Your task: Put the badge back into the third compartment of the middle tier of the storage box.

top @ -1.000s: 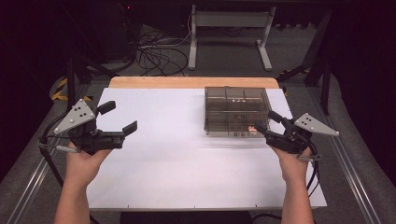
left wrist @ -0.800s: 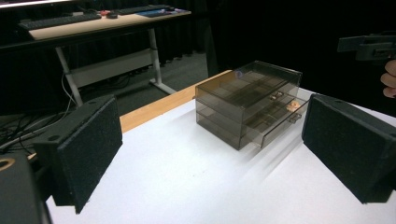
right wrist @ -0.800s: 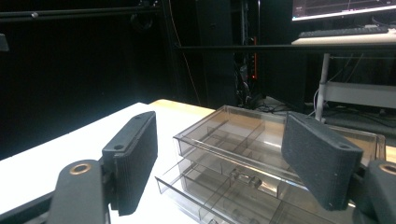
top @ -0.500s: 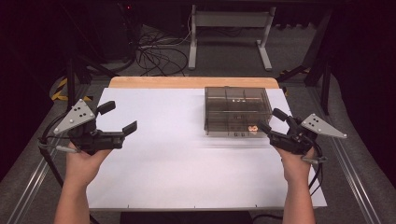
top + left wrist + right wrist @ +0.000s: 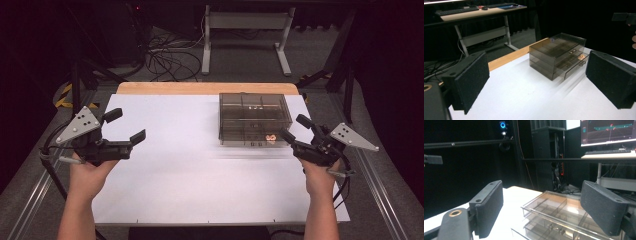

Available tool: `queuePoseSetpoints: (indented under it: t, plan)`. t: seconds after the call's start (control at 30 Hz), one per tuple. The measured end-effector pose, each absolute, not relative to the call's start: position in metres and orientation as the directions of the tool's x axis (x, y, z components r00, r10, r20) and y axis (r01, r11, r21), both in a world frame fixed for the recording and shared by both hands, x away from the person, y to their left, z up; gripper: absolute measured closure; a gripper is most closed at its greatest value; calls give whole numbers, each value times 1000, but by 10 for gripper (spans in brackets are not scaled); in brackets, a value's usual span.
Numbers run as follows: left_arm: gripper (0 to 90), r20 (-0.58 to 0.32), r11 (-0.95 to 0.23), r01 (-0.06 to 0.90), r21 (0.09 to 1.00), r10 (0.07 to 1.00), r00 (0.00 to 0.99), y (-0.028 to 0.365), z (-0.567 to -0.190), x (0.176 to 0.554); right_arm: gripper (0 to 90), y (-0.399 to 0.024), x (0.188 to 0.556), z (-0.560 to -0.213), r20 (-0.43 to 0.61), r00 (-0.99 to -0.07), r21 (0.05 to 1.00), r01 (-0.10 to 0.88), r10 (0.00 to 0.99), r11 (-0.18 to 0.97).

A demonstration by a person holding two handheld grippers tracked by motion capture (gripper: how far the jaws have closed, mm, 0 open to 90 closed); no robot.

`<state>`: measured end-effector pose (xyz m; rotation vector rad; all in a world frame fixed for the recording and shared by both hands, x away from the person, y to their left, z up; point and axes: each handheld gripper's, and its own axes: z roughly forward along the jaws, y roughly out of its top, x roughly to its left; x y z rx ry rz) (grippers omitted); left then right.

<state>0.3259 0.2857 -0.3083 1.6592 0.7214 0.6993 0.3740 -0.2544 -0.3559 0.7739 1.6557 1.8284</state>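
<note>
Holding off to the left of the white tabletop (image 5: 190, 170), the left gripper (image 5: 125, 129) is hovering with its black jaws spread and nothing between them, and it is well apart from the work. Sitting toward the far right of the tabletop, just in front of the bare wooden strip (image 5: 205, 88) at the back edge, is the smoky transparent plastic organiser box with small drawers (image 5: 254, 118); its bottom drawer (image 5: 574, 65) is standing slightly pulled out toward the person, and a small orange-pink item (image 5: 270, 136) is lying in the near right compartment. Waiting just beside the box's near right corner, the right gripper (image 5: 296, 127) has just been opening its jaws, which are now standing wide with nothing between the pads. Judging from this, the step in hand is working the drawer front. To do it well, the right gripper should be lining up squarely with the drawer's small handle, coming in level and low, and closing only once the pads are straddling it. The left gripper could be steadying the box's left wall, since the light box looks likely to slide. Pulling or pushing should be running straight along the drawer's track, slowly, so the small item is not jumping compartments.
</note>
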Motion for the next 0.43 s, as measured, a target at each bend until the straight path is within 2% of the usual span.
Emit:
queuePoseSetpoints:
  t: [0.2, 0.37, 0.43]
  plan:
    - [57, 74, -174, 96, 980, 769, 635, 285, -308, 326, 170, -255, 374, -355, 51, -688, 995, -29, 724, -98]
    - [57, 74, -175, 97, 980, 769, 635, 285, -308, 326, 170, -253, 375, -356, 42, -682, 998, -13, 730, -69]
    - [57, 76, -175, 97, 980, 773, 630, 286, -309, 326, 144, -252, 376, -358, 43, -679, 999, 10, 732, -49]
